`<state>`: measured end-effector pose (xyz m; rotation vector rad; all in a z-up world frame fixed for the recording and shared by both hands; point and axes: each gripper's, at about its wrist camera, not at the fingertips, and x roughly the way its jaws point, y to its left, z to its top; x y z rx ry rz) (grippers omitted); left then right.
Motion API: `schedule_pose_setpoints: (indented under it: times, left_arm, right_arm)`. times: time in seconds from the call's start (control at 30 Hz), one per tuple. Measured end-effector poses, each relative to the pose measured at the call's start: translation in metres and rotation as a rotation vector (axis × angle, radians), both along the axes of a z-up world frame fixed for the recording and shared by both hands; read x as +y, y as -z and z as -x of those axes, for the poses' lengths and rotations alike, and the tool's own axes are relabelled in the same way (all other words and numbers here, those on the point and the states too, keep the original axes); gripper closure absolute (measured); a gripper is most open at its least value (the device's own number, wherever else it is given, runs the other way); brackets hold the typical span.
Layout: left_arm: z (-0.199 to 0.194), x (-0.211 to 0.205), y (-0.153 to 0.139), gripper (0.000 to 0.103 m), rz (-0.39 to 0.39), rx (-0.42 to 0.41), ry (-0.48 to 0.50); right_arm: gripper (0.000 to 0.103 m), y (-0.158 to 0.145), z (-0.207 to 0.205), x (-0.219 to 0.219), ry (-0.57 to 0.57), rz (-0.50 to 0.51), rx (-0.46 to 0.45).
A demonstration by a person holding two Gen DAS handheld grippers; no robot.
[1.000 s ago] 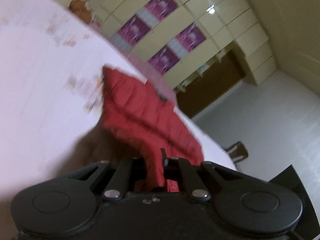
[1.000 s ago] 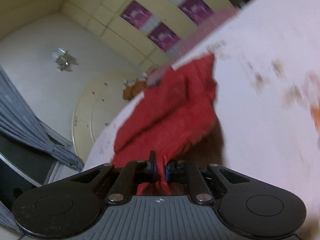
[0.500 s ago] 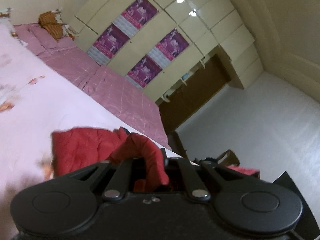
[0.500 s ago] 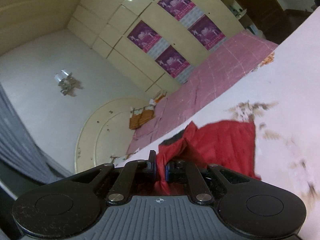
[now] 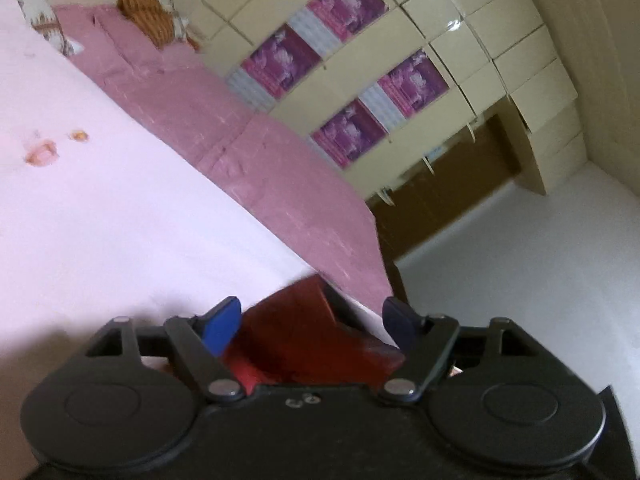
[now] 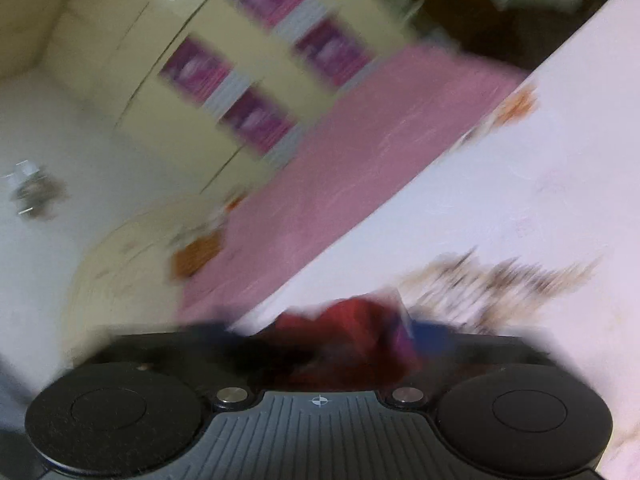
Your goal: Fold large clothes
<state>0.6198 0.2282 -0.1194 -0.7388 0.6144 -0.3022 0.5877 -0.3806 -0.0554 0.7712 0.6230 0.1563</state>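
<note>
The red jacket [image 5: 316,336] is seen lying on the pale sheet [image 5: 120,208], at the near edge of the bed. The left claw [image 5: 314,322] is spread wide, with the jacket between its blue tips but not pinched. The right claw [image 6: 320,334] is blurred, though it looks spread too. The claws should be lifted away slowly, so the fold is not pulled loose.

A bed [image 5: 120,208] carries everything, spread with a pale pink sheet [image 5: 100,240] bearing a few orange flower prints. A darker pink quilt [image 5: 256,152] runs along its far side. Pillows [image 5: 148,20] lie at the head. A red garment [image 5: 312,332] lies on the sheet near the edge.
</note>
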Motion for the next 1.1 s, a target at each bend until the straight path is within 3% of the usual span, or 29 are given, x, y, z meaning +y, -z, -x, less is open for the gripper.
schedule_pose_setpoints:
  times: [0.13, 0.33, 0.37, 0.4, 0.43, 0.47, 0.5, 0.6, 0.7, 0.8, 0.87, 0.93, 1.1]
  left_arm:
    - [-0.012, -0.002, 0.018, 0.028, -0.074, 0.057, 0.082]
    - [-0.032, -0.016, 0.038, 0.033, -0.241, 0.179, 0.184]
    - [-0.030, -0.020, 0.036, 0.038, -0.265, 0.167, 0.192]
    - [-0.031, -0.024, 0.036, 0.064, -0.283, 0.158, 0.199]
    - [-0.032, -0.026, 0.034, 0.082, -0.286, 0.148, 0.209]
    - [-0.031, -0.027, 0.031, 0.084, -0.295, 0.121, 0.199]
    - [-0.028, -0.026, 0.027, 0.090, -0.306, 0.081, 0.185]
    - [-0.022, -0.025, 0.009, 0.094, -0.308, -0.043, 0.155]
    - [-0.028, -0.030, 0.003, 0.094, -0.343, -0.074, 0.149]
    - [-0.035, -0.041, 0.014, 0.094, -0.415, -0.016, 0.166]
    - [-0.038, -0.045, 0.030, 0.093, -0.463, 0.047, 0.184]
    - [-0.036, -0.050, 0.038, 0.093, -0.493, 0.054, 0.189]
    - [-0.027, -0.057, 0.029, 0.093, -0.556, 0.042, 0.181]
  right_arm:
    - [0.016, 0.025, -0.009, 0.001, -0.041, 0.065, 0.072]
    - [0.016, 0.060, -0.030, 0.028, -0.153, 0.169, 0.192]
    - [0.034, 0.063, -0.032, 0.035, -0.168, 0.204, 0.199]
    - [0.051, 0.066, -0.035, 0.041, -0.190, 0.229, 0.211]
    - [0.069, 0.069, -0.037, 0.045, -0.199, 0.251, 0.225]
    - [0.086, 0.067, -0.036, 0.048, -0.193, 0.272, 0.212]
    - [0.092, 0.062, -0.033, 0.049, -0.177, 0.292, 0.178]
    - [0.097, 0.043, -0.024, 0.049, -0.127, 0.326, 0.071]
    - [0.097, 0.035, -0.025, 0.053, -0.115, 0.385, 0.008]
    - [0.097, 0.047, -0.035, 0.058, -0.118, 0.413, 0.042]
    - [0.097, 0.063, -0.042, 0.062, -0.130, 0.441, 0.110]
    - [0.097, 0.082, -0.043, 0.065, -0.148, 0.457, 0.172]
    - [0.097, 0.088, -0.037, 0.074, -0.121, 0.487, 0.146]
